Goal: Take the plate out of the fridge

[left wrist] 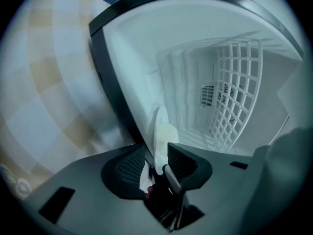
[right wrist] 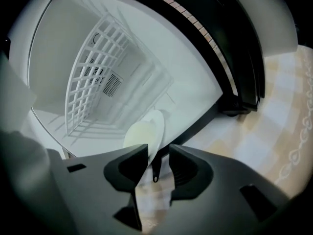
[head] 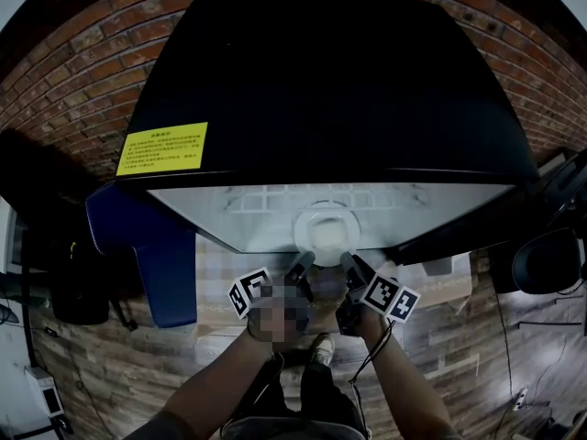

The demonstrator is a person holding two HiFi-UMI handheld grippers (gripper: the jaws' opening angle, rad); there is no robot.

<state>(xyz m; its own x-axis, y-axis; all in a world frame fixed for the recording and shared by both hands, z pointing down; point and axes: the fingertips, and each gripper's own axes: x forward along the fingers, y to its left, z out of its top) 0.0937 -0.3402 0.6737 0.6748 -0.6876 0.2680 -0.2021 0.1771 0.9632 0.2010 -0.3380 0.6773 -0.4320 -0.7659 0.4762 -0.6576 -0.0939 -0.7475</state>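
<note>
The plate [head: 323,232] is at the front lip of the open fridge [head: 330,81], partly inside its white interior. The left gripper [left wrist: 157,163] is clenched on the plate's rim. The right gripper [right wrist: 159,168] straddles the rim on the plate's other side, its jaws parted with a gap showing.

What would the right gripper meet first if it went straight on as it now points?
The plate: its rim stands between the right gripper's jaws; behind it, probably the fridge wall.
</note>
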